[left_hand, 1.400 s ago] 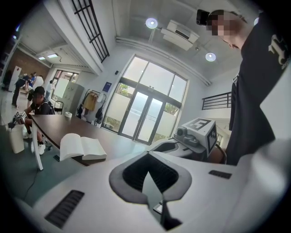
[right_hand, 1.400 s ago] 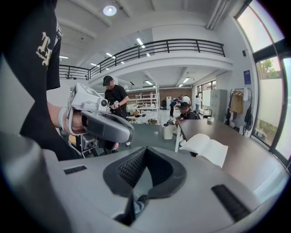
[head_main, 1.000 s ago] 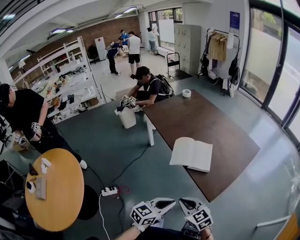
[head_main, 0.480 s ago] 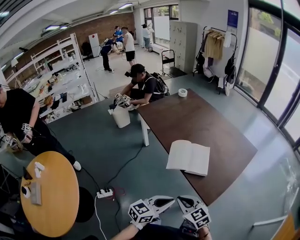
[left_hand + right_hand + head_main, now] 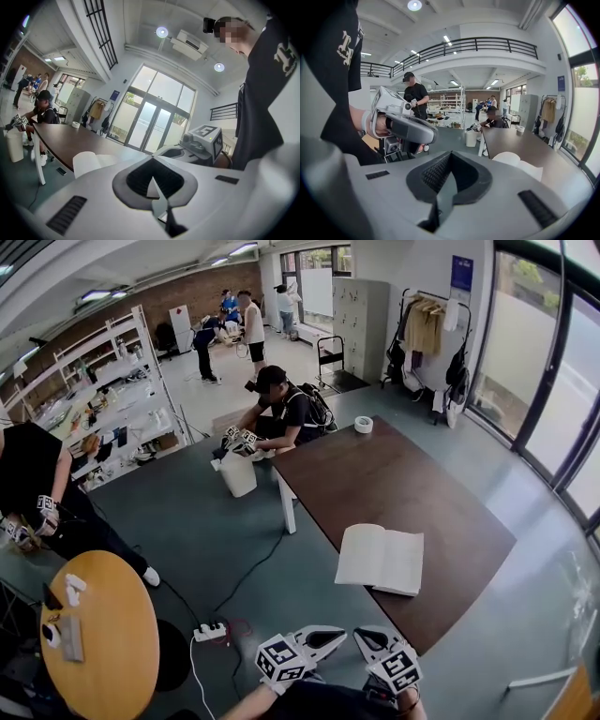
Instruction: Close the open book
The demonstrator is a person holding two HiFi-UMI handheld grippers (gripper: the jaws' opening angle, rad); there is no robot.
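While the book (image 5: 380, 560) lies open and untouched, I log the task as not yet begun.

Position: the book sits pages-up on the brown worktop (image 5: 394, 474), at its near end and close to the edge on my side. It is about 1 o'clock from the grippers and well apart from them.

Grippers: the left hand-held gripper (image 5: 324, 639) and right hand-held gripper (image 5: 371, 642) are side by side at 6 o'clock in the head view. They are tucked against the body, tips aimed toward 12–1 o'clock. Each gripper view shows its jaws drawn together to a thin seam with nothing between them. My reading is a carry posture: the worktop is out of reach, so there is no cause yet to extend the arms or spread the jaws.

Book axis: the open spread is wider than deep. Its long axis runs roughly 9 to 3 o'clock, the right end dipping slightly toward 4. The gutter crosses it at about 12 to 6, though it is faint at this range. The left half bulges higher; the right half lies flatter.

Judgement: both halves rest on the worktop, which is why it lies open. Folding one half over the gutter should close it. The flatter right half looks the easier lift, swung toward 9 o'clock, once a jaw gets under its outer edge.

Far end, 12 o'clock: a tape roll (image 5: 363, 425), and a person (image 5: 286, 413) crouched by the worktop corner. Neither is near the book.
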